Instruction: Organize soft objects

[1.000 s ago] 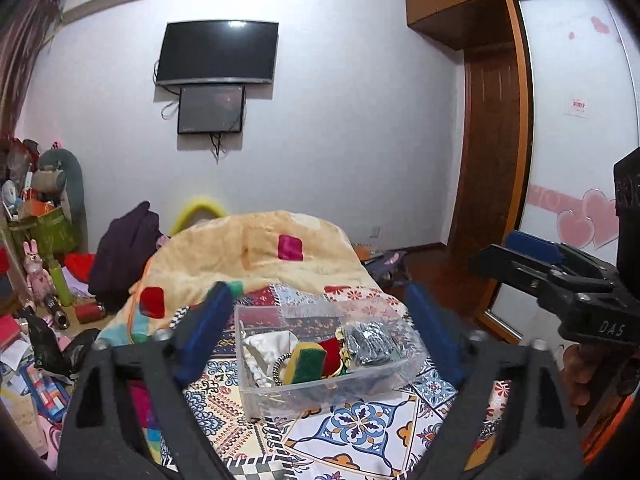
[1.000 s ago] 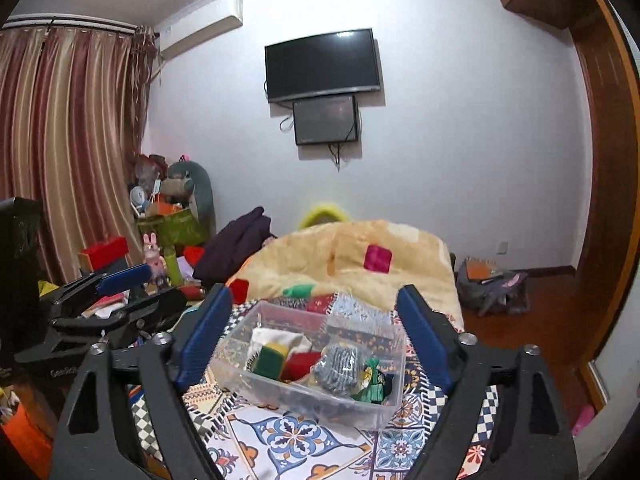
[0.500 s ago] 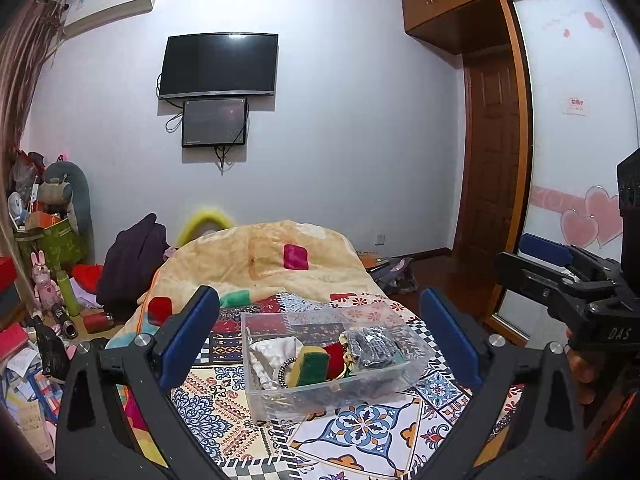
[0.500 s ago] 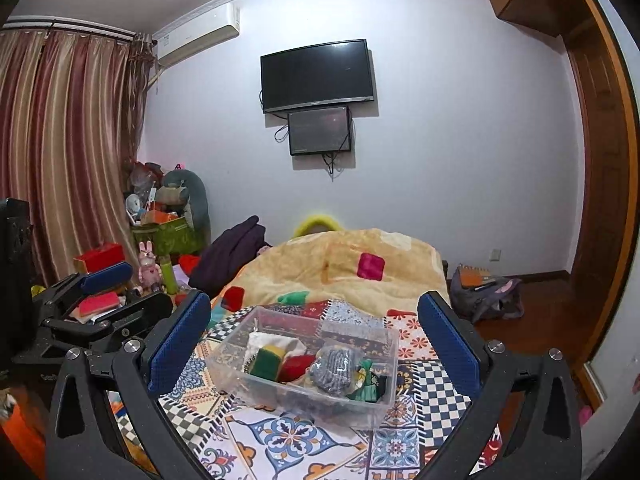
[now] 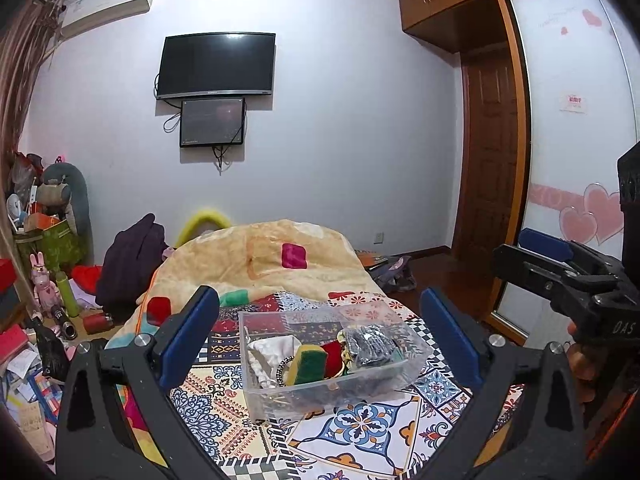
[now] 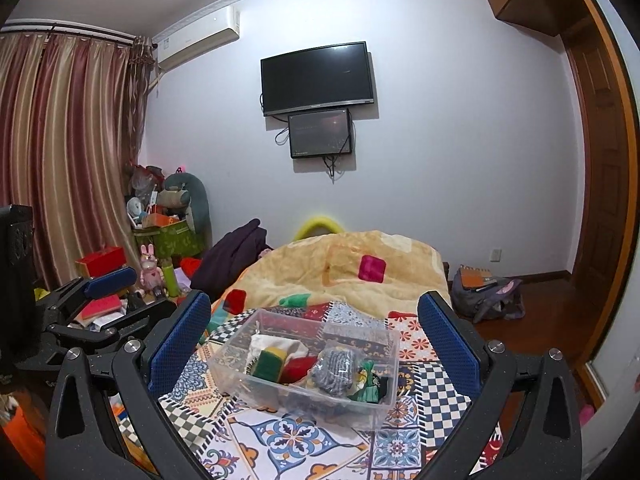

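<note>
clear bin (image 5: 336,380), yellow-green sponge (image 5: 308,366) inside

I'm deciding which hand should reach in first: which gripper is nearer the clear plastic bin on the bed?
Neither clearly: the clear plastic bin sits centred ahead of the open left gripper and likewise ahead of the open right gripper, both short of it, at similar range.

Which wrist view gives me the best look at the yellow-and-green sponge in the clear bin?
The left wrist view: the sponge stands up near the bin's front wall, its green face and yellow edge both plain. In the right wrist view the sponge shows too, but smaller and partly behind the bin's near wall.
</note>
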The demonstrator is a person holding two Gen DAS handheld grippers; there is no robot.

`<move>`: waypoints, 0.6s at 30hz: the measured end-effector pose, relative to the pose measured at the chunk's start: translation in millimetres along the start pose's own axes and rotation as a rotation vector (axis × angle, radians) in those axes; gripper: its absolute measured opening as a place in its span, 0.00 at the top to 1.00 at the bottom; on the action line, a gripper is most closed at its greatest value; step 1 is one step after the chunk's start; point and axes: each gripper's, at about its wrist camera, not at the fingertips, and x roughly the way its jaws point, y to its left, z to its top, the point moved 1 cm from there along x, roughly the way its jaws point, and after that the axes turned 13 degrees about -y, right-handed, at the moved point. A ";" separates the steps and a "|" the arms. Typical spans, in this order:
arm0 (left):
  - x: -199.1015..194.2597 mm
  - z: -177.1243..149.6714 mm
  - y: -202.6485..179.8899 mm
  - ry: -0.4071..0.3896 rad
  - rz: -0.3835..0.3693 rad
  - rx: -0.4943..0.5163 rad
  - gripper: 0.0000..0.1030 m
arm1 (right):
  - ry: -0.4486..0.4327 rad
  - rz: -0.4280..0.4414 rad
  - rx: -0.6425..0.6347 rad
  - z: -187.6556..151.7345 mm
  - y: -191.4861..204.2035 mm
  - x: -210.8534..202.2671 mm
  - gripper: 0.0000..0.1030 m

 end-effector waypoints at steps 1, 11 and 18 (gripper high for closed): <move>0.0 -0.1 0.0 0.000 0.000 0.000 0.01 | -0.001 0.000 0.001 0.7 0.0 -0.3 0.00; -3.1 0.6 0.2 0.004 -0.009 0.010 0.01 | 0.001 0.000 0.011 4.2 -0.1 -2.1 0.00; -3.4 0.0 2.5 0.010 -0.013 0.002 0.01 | 0.000 0.000 0.011 3.7 0.2 -3.1 0.00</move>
